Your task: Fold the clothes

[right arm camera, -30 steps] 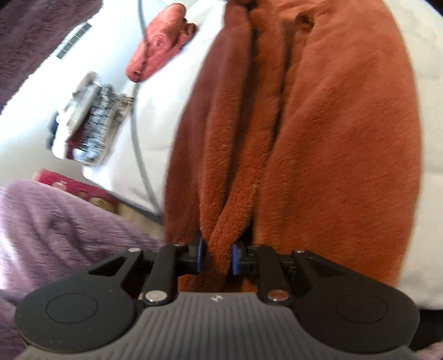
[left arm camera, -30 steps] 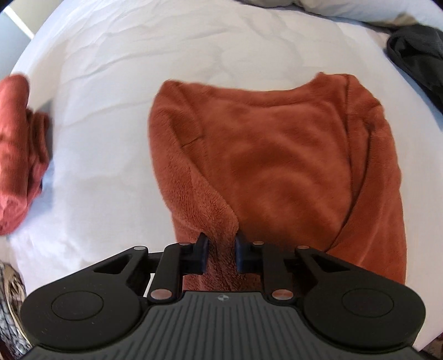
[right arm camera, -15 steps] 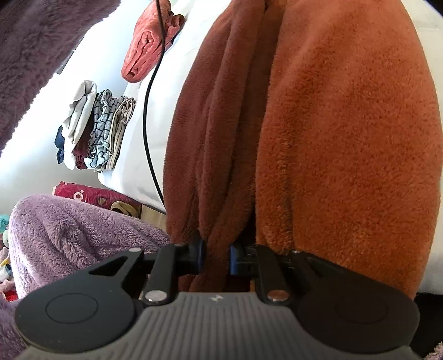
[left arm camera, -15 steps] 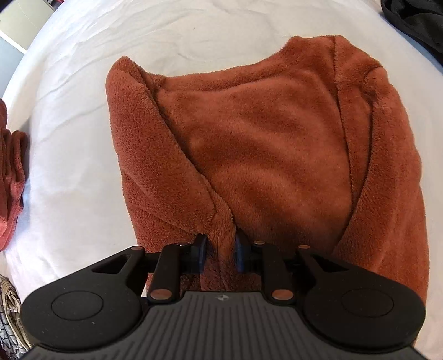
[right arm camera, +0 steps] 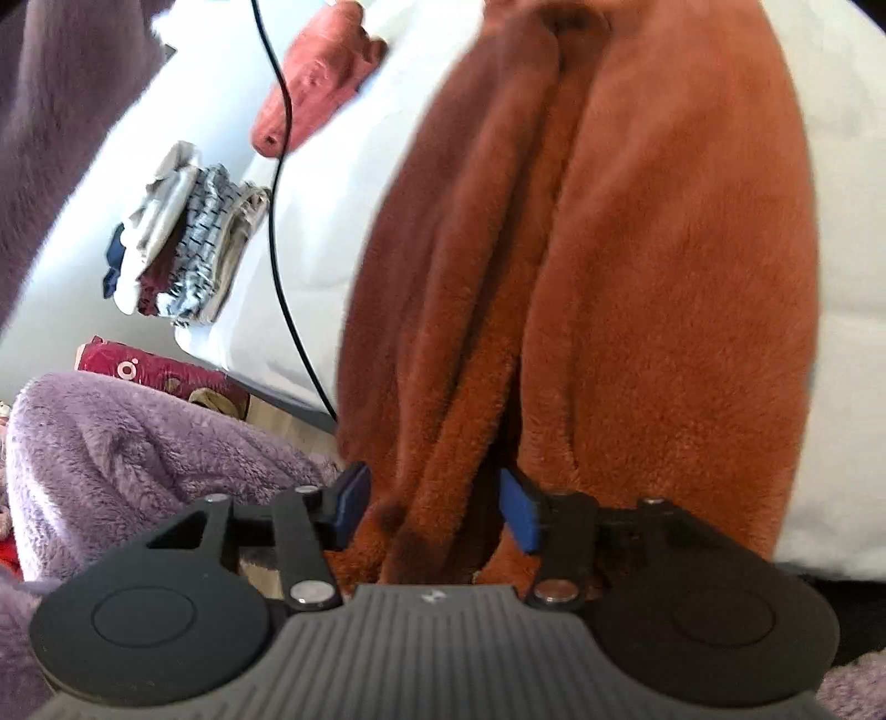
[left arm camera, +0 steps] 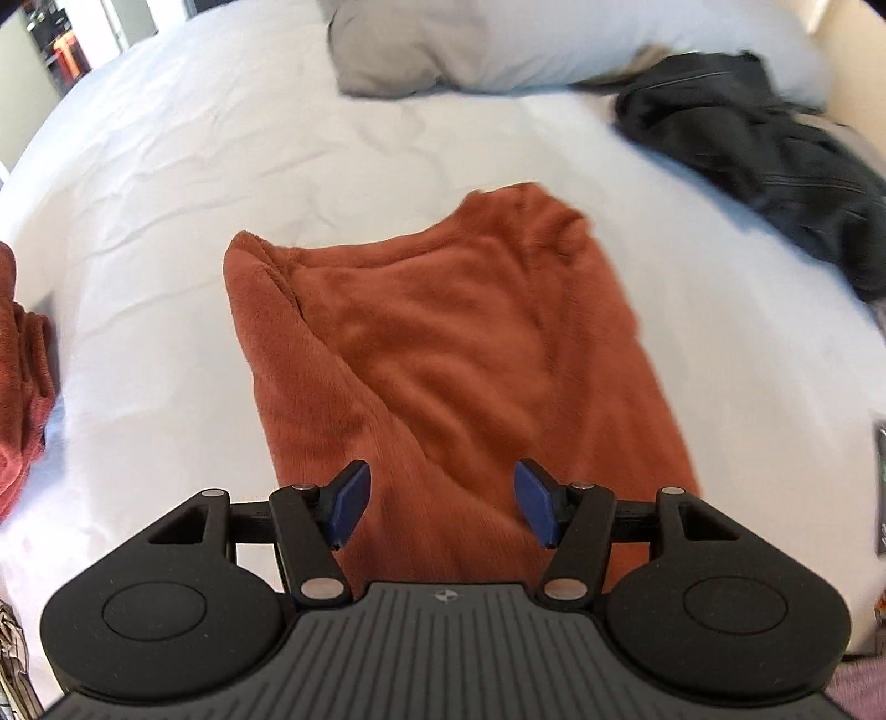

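We see the rust fleece garment [left arm camera: 443, 354] lying folded on the white bed sheet [left arm camera: 166, 221], and we use it as our landmark. Our left gripper [left arm camera: 441, 503] hangs over its near edge with the blue pads [left arm camera: 349, 501] spread wide apart, holding nothing. Our right gripper [right arm camera: 434, 507] sits at the garment's [right arm camera: 637, 277] hanging end, where thick folds pass between its parted pads [right arm camera: 520, 515] (whether they touch the fleece we cannot tell).

Left of the garment lies a folded red cloth [left arm camera: 22, 387]; beyond it to the right is a dark jacket [left arm camera: 775, 160], and straight beyond it a grey pillow [left arm camera: 398, 50]. In the right wrist view, a black cable [right arm camera: 279, 221] runs down beside the garment, with a stack of folded clothes [right arm camera: 183, 238] farther left and a purple fleece [right arm camera: 138, 454] below that.
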`<action>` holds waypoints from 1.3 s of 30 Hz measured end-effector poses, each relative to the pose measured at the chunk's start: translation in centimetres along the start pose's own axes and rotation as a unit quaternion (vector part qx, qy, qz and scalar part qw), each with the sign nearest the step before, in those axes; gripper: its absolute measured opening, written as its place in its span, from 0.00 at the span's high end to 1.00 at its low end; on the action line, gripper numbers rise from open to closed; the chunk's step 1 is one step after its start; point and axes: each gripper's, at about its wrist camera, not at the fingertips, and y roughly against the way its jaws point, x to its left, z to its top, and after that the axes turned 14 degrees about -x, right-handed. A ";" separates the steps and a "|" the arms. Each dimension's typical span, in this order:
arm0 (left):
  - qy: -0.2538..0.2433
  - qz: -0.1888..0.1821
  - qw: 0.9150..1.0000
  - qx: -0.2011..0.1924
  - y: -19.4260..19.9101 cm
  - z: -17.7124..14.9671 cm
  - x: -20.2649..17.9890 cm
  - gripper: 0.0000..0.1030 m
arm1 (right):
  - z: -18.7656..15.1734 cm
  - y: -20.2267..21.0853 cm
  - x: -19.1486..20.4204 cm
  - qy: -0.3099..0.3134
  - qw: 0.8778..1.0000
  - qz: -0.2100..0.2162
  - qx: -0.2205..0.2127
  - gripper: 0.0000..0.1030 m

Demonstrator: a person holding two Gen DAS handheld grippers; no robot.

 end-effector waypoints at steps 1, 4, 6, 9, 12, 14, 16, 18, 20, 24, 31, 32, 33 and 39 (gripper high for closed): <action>-0.002 -0.006 1.000 -0.008 1.3 -0.7 -0.2 0.46 | 0.1 0.6 0.3 0.007 1.000 -0.003 -0.009 0.43; -0.003 -0.027 0.999 -0.025 3.9 -3.3 -0.6 0.46 | 0.5 2.2 0.7 0.015 0.999 -0.010 -0.040 0.43; -0.009 -0.044 0.998 -0.034 6.0 -5.6 -0.9 0.46 | 0.6 3.1 0.8 0.017 0.998 -0.005 -0.059 0.43; -0.020 -0.067 0.997 -0.040 9.1 -10.1 -1.5 0.46 | 0.6 4.1 1.3 0.028 0.996 -0.004 -0.083 0.48; -0.028 -0.080 0.996 -0.042 10.8 -14.7 -2.4 0.46 | 0.7 5.0 1.2 0.039 0.994 -0.023 -0.101 0.65; -0.031 -0.088 0.995 -0.044 11.6 -17.7 -3.3 0.46 | 0.6 5.3 1.3 0.055 0.991 -0.046 -0.109 0.69; -0.031 -0.096 0.994 -0.047 11.8 -20.3 -4.4 0.46 | 0.3 5.2 1.6 0.081 0.989 -0.070 -0.107 0.69; -0.024 -0.100 0.994 -0.046 11.4 -22.4 -5.3 0.46 | -0.2 5.4 1.4 0.101 0.987 -0.078 -0.102 0.68; 0.001 -0.107 0.993 -0.048 10.3 -23.8 -5.6 0.46 | -0.9 4.8 1.5 0.122 0.985 -0.078 -0.089 0.68; 0.053 -0.118 0.989 -0.077 8.5 -25.2 -5.1 0.55 | -2.7 2.5 1.1 0.164 0.979 -0.106 -0.064 0.70; 0.106 -0.142 0.978 -0.108 8.4 -25.5 -3.3 0.95 | -2.8 3.4 -0.4 0.115 0.988 -0.070 -0.079 0.93; 0.103 -0.147 0.978 -0.111 8.6 -25.3 -3.4 0.95 | -2.9 3.4 -0.3 0.115 0.989 -0.061 -0.076 0.93; 0.089 -0.143 0.979 -0.113 8.6 -25.1 -3.8 0.95 | -3.0 3.3 -0.2 0.119 0.989 -0.057 -0.071 0.93; 0.081 -0.148 0.981 -0.094 6.7 -25.4 -4.7 0.95 | -3.5 2.1 -0.4 0.125 0.990 -0.049 -0.043 0.93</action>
